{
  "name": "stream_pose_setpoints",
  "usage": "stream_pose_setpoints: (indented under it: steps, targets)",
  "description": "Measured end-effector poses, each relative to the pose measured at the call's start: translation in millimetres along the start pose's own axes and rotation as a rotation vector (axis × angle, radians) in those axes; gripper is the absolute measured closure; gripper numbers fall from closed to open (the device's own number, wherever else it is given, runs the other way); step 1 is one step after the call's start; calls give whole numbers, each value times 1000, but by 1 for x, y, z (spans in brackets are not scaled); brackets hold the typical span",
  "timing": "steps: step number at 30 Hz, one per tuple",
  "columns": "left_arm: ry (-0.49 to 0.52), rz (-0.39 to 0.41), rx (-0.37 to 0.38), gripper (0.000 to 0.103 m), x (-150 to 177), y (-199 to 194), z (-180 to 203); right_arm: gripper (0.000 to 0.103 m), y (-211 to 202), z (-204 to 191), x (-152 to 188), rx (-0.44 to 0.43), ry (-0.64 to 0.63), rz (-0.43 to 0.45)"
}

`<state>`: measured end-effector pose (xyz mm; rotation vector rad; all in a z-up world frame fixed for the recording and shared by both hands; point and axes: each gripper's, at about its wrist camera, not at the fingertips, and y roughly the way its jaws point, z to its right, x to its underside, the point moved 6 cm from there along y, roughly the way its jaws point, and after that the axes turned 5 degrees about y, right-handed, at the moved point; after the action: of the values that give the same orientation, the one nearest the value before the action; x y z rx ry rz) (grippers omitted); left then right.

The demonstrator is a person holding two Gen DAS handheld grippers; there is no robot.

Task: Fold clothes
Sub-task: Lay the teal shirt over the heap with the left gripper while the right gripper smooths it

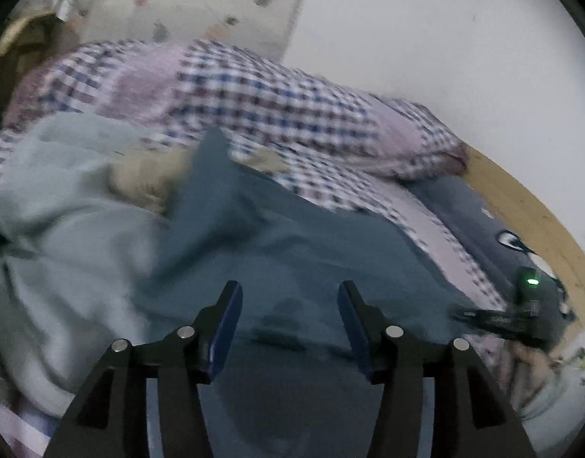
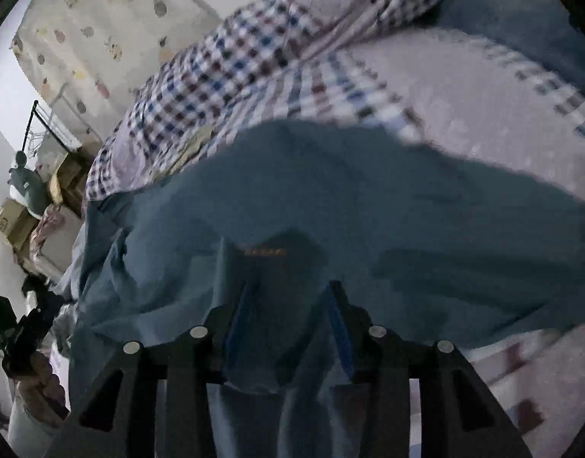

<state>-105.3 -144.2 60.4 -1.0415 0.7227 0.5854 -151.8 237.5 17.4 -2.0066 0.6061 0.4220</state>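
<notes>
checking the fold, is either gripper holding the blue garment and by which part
Neither: the left gripper and right gripper both stand open over the blue garment.

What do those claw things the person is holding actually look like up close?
Both look alike. The left gripper and the right gripper each have two black angular plastic arms with triangular cut-outs and round silver pivot pins. The fingers end in flat blue pads. Seen from the left, the right one shows a small green light.

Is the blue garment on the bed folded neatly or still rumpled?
Rumpled: the blue garment lies in loose creases on the checked bedding, its edges uneven, with no tidy fold visible.
</notes>
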Motion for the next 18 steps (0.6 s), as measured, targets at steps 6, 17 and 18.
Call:
stream_pose_setpoints:
  steps: [6,17,18]
  targets:
    - [60,-57,54,46,26,7,72,63,32,-56,34,46,-291,-58]
    - [-15,-125,44,46,70,26,60,60,14,-70,42,-146,-392,-96]
    - [-9,-125,40,46,71,26,60,59,7,-62,35,-182,-364,-89]
